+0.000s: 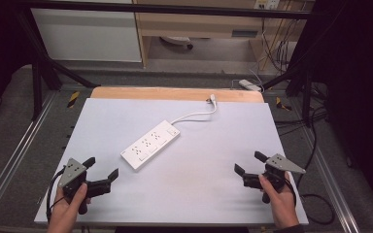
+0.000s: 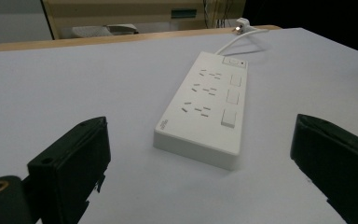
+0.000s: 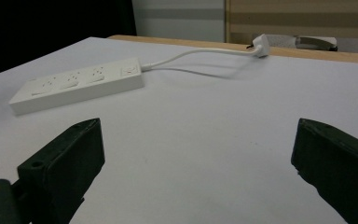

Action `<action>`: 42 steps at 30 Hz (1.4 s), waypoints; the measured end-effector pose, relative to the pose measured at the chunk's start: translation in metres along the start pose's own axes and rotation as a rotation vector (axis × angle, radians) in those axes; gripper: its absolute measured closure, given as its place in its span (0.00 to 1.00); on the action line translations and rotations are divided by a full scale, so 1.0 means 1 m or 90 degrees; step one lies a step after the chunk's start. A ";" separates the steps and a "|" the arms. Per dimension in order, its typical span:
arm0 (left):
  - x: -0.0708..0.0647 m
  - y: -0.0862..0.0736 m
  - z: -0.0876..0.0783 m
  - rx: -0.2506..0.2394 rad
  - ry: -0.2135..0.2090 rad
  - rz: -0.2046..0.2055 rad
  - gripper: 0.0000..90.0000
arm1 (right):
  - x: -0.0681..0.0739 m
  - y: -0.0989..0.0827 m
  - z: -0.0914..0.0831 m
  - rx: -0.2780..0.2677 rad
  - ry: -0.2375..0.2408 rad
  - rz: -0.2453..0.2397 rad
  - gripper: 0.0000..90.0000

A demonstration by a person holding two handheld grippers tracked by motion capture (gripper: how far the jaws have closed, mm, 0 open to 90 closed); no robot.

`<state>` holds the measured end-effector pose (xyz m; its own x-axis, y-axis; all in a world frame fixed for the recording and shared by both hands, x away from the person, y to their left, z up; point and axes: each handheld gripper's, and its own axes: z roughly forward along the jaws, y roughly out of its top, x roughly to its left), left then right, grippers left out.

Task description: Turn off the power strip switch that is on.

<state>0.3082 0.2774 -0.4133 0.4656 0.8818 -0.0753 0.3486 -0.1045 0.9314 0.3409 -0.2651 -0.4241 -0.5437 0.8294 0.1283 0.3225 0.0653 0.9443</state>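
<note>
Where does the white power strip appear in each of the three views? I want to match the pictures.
High view: the power strip lies diagonally left of the table's centre.
Left gripper view: it is in the centre, its near end between the open jaws.
Right gripper view: it is at the upper left, seen side-on.
Shared landmark: the white plug at the cord's far end, by the wooden edge.

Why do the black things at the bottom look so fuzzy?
Left gripper view: the black jaws sit too near the lens, so they blur, while the white plastic power strip stays sharp. Right gripper view: same blur, and the thin white cable casts a soft shadow.
</note>
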 end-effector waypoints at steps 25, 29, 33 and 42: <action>0.001 -0.001 -0.001 0.002 0.005 -0.001 0.05 | 0.018 0.029 0.012 0.018 0.035 -0.005 0.03; 0.002 -0.001 0.000 0.006 0.004 0.000 0.05 | 0.021 0.034 0.015 0.020 0.041 -0.009 0.03; 0.001 -0.002 0.000 0.008 0.004 0.001 0.05 | 0.023 0.038 0.018 0.021 0.045 -0.017 0.03; 0.001 -0.002 0.000 0.008 0.004 0.003 0.05 | 0.029 0.051 0.027 0.019 0.055 -0.034 0.03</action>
<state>0.3079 0.2787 -0.4150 0.4625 0.8840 -0.0688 0.3572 -0.1147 0.9270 0.3625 -0.2233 -0.3805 -0.6253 0.7733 0.1049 0.3136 0.1259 0.9412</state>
